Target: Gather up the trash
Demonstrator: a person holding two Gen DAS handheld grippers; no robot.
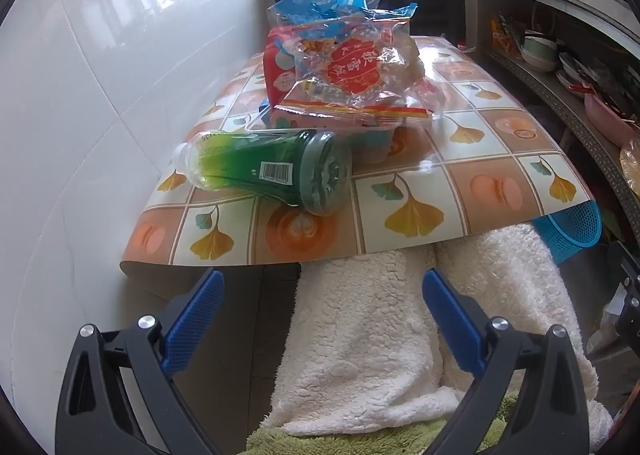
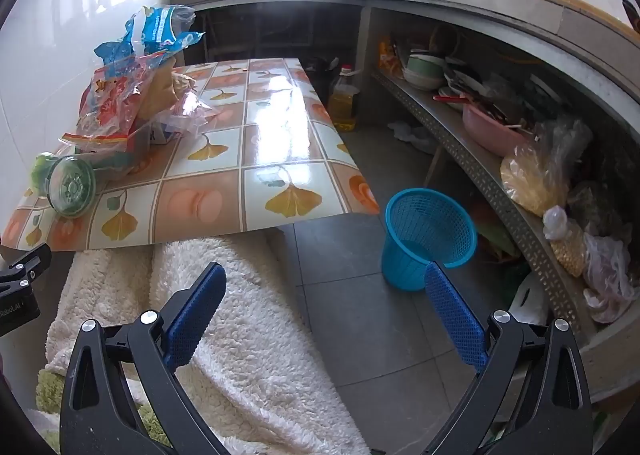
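Note:
A green plastic bottle [image 1: 264,171] lies on its side near the front left of the tiled table [image 1: 460,183], its base toward me. Behind it sits a heap of crumpled snack wrappers [image 1: 352,67], red, blue and clear. My left gripper [image 1: 322,287] hangs open below the table's front edge, nothing between its blue pads. In the right wrist view the bottle [image 2: 66,183] and wrappers [image 2: 132,95] sit at the table's [image 2: 280,143] left. A blue mesh bin [image 2: 426,239] stands on the floor to the table's right. My right gripper [image 2: 324,283] is open and holds nothing.
Fluffy white fabric [image 2: 224,295] covers a person's legs under the table edge. A metal shelf [image 2: 500,183] with bowls, a pink basin and bags runs along the right. An oil bottle [image 2: 345,101] stands on the grey floor tiles behind the table. White wall on the left.

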